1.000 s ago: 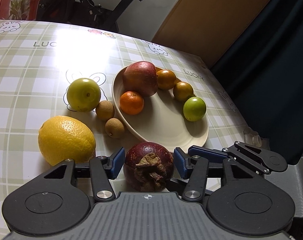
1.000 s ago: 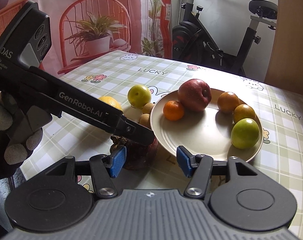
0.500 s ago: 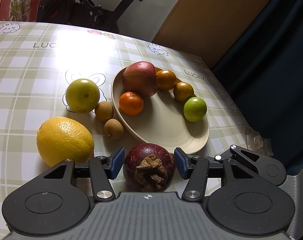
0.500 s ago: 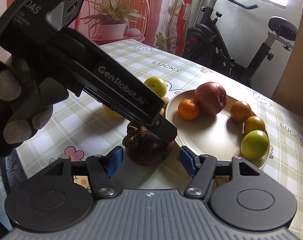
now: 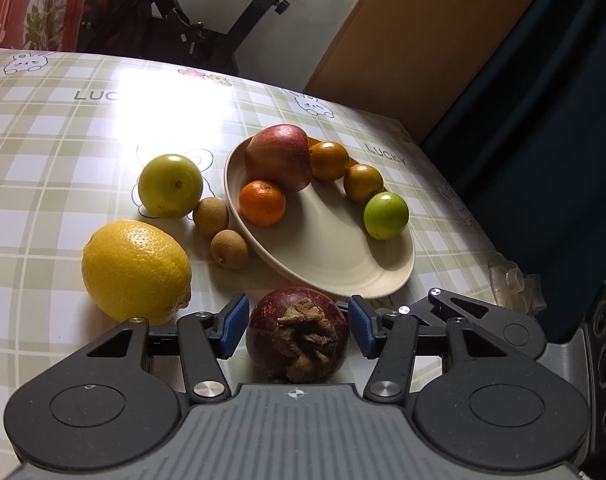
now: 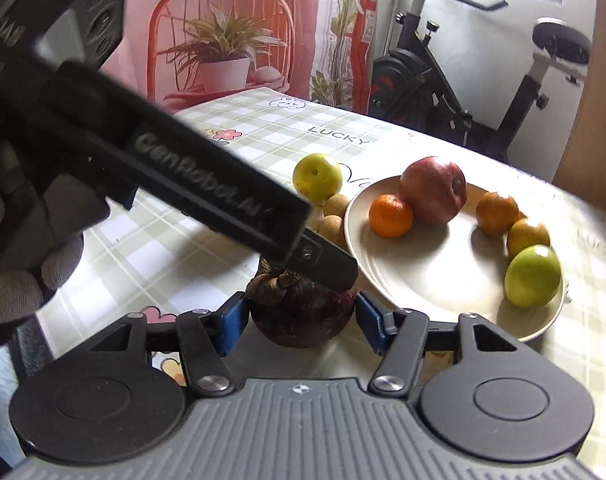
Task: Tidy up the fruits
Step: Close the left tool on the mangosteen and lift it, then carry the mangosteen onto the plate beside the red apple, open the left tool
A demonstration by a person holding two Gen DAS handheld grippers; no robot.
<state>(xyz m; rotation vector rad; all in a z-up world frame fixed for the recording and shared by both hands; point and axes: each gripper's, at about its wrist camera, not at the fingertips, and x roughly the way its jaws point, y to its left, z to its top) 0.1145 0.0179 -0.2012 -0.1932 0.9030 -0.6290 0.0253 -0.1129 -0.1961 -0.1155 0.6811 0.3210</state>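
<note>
I am working at a table [image 5: 43, 152] covered in a green-and-white checked cloth printed with rabbits and the word LUCKY; an exercise bike [image 6: 443, 76] stands behind it. A cream plate [image 5: 335, 264] already holds five fruits: a red apple [image 5: 279, 156], a small orange [image 5: 261, 203], two darker orange fruits and a green one [image 5: 386, 215]. Left on the cloth beside the plate are a large lemon [image 5: 137, 270], a yellow-green fruit [image 5: 170, 185] and two small brown fruits [image 5: 219, 224]. A dark purple mangosteen [image 5: 299, 334] sits on the cloth just in front of the plate's near rim. My left gripper [image 5: 297, 326] has its blue pads spread either side of the mangosteen, with slim gaps showing, not yet pinching. My right gripper [image 6: 301, 322] is also spread around the same fruit from another angle, apart from it. I judge the sorting about half done: five fruits remain outside the plate, the mangosteen likely next.
</note>
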